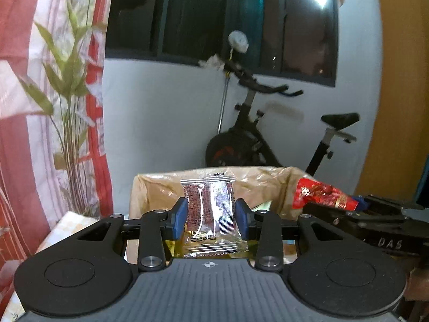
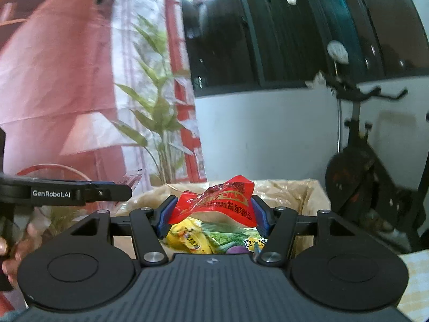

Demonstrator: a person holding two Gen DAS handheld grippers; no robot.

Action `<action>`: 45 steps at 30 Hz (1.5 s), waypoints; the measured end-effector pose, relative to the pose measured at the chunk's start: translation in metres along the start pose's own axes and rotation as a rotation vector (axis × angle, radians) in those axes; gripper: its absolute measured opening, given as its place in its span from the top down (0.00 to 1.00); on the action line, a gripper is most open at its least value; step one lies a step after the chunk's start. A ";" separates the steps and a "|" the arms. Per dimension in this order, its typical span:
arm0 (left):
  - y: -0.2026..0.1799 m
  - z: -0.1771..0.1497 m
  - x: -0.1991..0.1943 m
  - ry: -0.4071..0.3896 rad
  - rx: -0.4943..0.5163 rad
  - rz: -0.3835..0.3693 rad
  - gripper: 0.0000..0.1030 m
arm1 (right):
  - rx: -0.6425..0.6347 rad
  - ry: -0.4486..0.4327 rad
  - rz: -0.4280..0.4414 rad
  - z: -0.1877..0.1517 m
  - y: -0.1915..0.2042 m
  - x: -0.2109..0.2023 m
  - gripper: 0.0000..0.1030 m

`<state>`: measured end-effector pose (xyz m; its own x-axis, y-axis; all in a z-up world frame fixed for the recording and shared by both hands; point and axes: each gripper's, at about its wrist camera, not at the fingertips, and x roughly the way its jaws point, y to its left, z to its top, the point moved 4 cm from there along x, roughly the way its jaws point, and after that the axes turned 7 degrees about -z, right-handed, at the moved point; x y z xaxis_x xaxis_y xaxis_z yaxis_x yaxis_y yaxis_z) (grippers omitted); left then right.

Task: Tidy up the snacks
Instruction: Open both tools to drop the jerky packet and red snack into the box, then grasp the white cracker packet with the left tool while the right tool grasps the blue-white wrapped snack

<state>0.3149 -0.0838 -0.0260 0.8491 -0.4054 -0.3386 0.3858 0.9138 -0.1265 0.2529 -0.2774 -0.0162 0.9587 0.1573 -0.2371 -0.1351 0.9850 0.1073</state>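
My left gripper [image 1: 211,217] is shut on a clear silver snack packet [image 1: 210,214] with a dark red snack inside, held upright over the open cardboard box [image 1: 158,187]. My right gripper [image 2: 214,216] is shut on a crumpled red snack packet [image 2: 217,204], held over the same box [image 2: 300,196]. The red packet [image 1: 321,194] and the right gripper [image 1: 375,220] show at the right of the left wrist view. The left gripper [image 2: 80,194] shows at the left of the right wrist view. Yellow and green snack bags [image 2: 198,237] lie in the box below.
An exercise bike [image 1: 268,134] stands behind the box against a white wall. A red and white curtain with leaf print [image 1: 53,107] hangs at the left. A patterned tablecloth [image 1: 64,228] lies beside the box. A wooden panel [image 1: 402,80] stands at the right.
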 end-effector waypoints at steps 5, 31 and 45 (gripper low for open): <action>0.008 -0.007 0.022 0.057 -0.016 -0.025 0.58 | 0.007 0.108 -0.040 -0.012 -0.004 0.036 0.41; -0.004 -0.024 -0.033 0.108 -0.039 0.065 0.31 | -0.020 0.095 -0.097 -0.021 -0.012 -0.016 0.25; -0.032 -0.090 -0.057 0.068 -0.044 -0.008 0.31 | -0.080 0.045 -0.088 -0.058 -0.019 -0.070 0.26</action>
<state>0.2214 -0.0881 -0.0868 0.8192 -0.4114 -0.3996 0.3749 0.9114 -0.1699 0.1741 -0.3029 -0.0577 0.9556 0.0714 -0.2859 -0.0723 0.9974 0.0075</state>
